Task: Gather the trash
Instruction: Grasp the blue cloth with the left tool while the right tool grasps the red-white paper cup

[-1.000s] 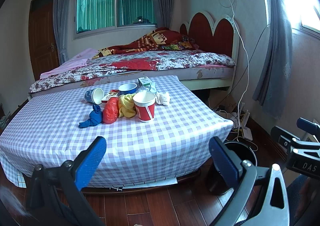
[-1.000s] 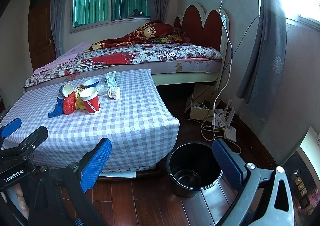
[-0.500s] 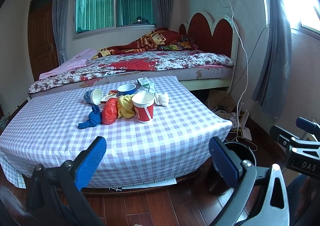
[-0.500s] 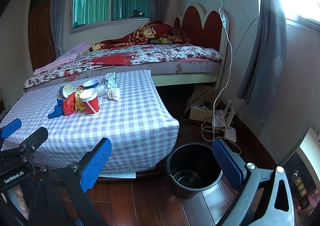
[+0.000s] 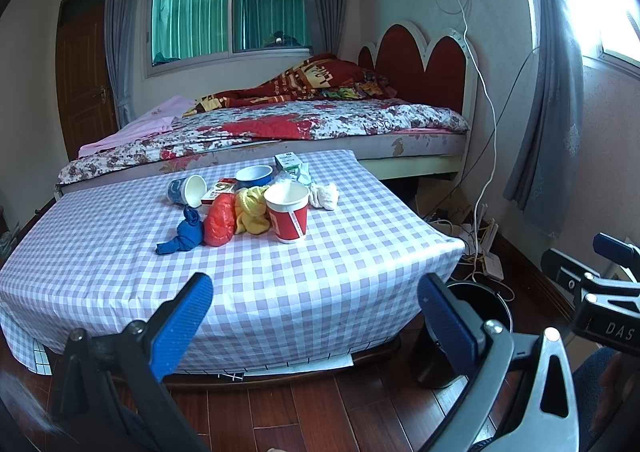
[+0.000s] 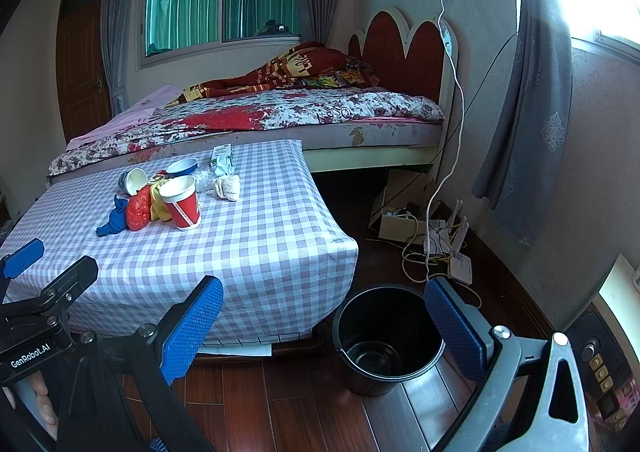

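- Two handheld tongs wait at the foot of a checked table (image 5: pixel 320 276); the left gripper (image 5: pixel 316 316) and right gripper (image 6: pixel 324 320) both stand wide apart and empty, nothing yet between the blue pads, apparently poised for a first pick.
- The trash sits in one cluster, centre-left in the left view, well apart from both tools, likely heaped for easy reach.
- Counted: three paper cups, namely a red cup (image 5: pixel 288 212) upright, a blue cup (image 5: pixel 188 191) tipped on its side and a blue-rimmed cup (image 5: pixel 254 174) behind; three crumpled wads, blue (image 5: pixel 186 233), red (image 5: pixel 220 220) and yellow (image 5: pixel 251 211); one white wad (image 5: pixel 325 196); one green carton (image 5: pixel 289 163).
- One black bin (image 6: pixel 390 336) stands open and apparently empty on the floor, lower centre of the right view, just beside the table's corner, plausibly set there to receive drops.
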`<state>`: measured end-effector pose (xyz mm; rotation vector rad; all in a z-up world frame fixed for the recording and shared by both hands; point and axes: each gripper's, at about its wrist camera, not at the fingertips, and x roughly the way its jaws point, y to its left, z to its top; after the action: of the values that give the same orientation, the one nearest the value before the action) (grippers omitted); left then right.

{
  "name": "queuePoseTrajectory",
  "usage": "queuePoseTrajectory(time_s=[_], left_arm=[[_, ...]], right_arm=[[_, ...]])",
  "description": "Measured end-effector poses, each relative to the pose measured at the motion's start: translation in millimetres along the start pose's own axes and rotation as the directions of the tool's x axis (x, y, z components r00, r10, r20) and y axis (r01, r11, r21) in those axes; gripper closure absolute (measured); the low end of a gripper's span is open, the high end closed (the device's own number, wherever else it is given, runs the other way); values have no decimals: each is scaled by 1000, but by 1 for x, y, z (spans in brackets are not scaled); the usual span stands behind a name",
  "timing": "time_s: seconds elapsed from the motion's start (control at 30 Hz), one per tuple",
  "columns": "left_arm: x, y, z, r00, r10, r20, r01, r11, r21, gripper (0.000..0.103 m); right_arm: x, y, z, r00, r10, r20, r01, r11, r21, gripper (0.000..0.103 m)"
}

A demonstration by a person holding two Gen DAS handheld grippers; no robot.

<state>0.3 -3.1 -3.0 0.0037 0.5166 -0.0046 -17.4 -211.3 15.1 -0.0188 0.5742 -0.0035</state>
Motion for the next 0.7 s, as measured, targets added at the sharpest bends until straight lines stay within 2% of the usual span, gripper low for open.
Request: queuePoseTrajectory(time_s=[0.2, 0.37, 0.63, 0.7], left_arm=[[2, 2, -2, 1000, 8, -2, -8, 1000, 0, 1], [8, 13, -3, 999, 44, -8, -44, 999, -10, 1], [25, 45, -3, 994, 105, -32, -106, 993, -49, 1], [31, 56, -3, 991, 126, -42, -128, 990, -59, 1]], right_arm=[[3, 1, -4, 1000, 13, -13, -13, 1000, -4, 1], [13, 9, -4, 997, 78, -18, -79, 997, -19, 1], [40, 47, 3, 981, 191, -19, -192, 978, -76, 1], [52, 59, 6, 975, 221, -26, -223, 971, -88, 9]])
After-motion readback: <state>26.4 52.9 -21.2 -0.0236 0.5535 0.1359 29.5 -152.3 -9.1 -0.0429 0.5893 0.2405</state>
